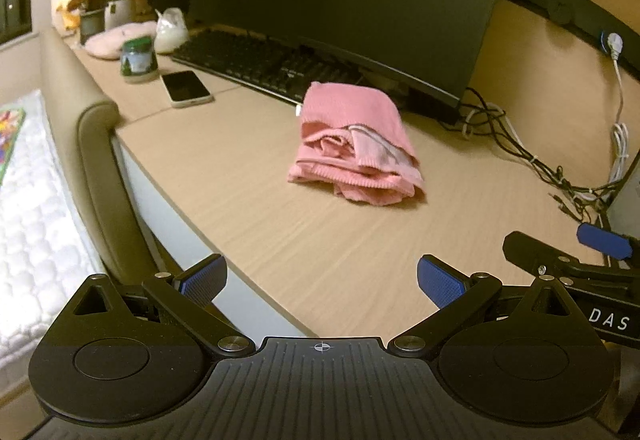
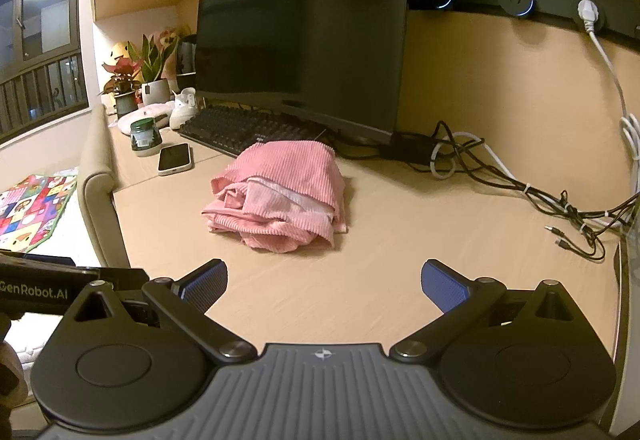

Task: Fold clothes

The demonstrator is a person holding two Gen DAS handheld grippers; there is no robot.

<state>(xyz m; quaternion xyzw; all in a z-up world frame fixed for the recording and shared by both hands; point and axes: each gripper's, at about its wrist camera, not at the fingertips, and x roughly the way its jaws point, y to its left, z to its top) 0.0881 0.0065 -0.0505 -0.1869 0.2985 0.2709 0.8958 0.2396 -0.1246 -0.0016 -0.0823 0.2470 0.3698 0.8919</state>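
Observation:
A pink ribbed garment (image 1: 354,144) lies in a thick folded bundle on the wooden desk (image 1: 248,208), just in front of the monitor. It also shows in the right wrist view as the pink garment (image 2: 280,194), mid-desk. My left gripper (image 1: 322,280) hovers near the desk's front edge, well short of the garment, open with nothing between its blue pads. My right gripper (image 2: 324,284) is likewise open and empty, some way back from the cloth. The right gripper's body (image 1: 568,264) appears at the right edge of the left wrist view.
A monitor (image 2: 304,36) and black keyboard (image 2: 248,128) stand behind the garment. A phone (image 2: 175,158), a green-lidded jar (image 2: 145,136) and potted plants (image 2: 140,80) sit at the left. Tangled cables (image 2: 520,188) lie at the right. A chair back (image 1: 100,168) and bed (image 1: 32,208) lie left of the desk.

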